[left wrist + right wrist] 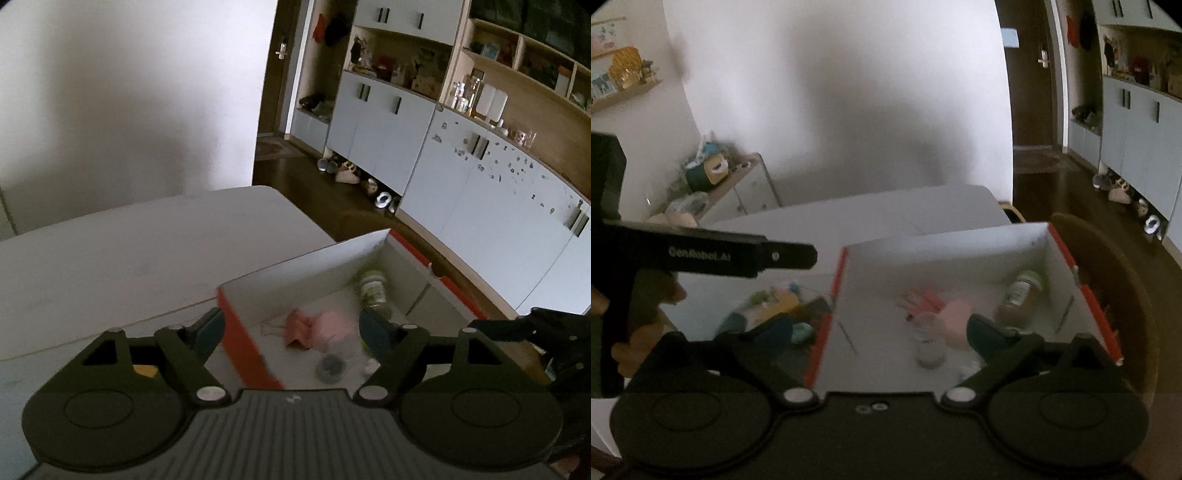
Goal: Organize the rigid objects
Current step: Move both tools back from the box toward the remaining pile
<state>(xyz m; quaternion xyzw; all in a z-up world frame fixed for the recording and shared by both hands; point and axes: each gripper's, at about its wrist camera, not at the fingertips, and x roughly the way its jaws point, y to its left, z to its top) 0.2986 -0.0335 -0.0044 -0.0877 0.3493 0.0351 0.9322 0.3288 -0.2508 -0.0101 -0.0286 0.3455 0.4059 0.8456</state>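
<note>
A white box with orange-red outer walls (pixel 369 251) (pixel 942 251) stands open on the table's right part. Inside lie a green-lidded jar (pixel 373 290) (pixel 1019 299) on its side, a pink object (pixel 321 326) (pixel 955 319), a small clear cup (pixel 332 363) (pixel 929 350) and thin pink sticks (pixel 919 301). My left gripper (pixel 291 326) is open above the box's left wall, one finger outside and one over the inside, holding nothing. My right gripper (pixel 881 332) is wide open above the same wall, empty. Several blurred small items (pixel 775 302) lie left of the box.
The white table (pixel 147 258) stretches left and back to a white wall. The left tool's black body (pixel 701 254), held by a hand (pixel 635 332), crosses the right wrist view. Pale cabinets (pixel 480 184) and shoes (pixel 347 173) line the right; a cluttered side cabinet (pixel 713 177) stands back left.
</note>
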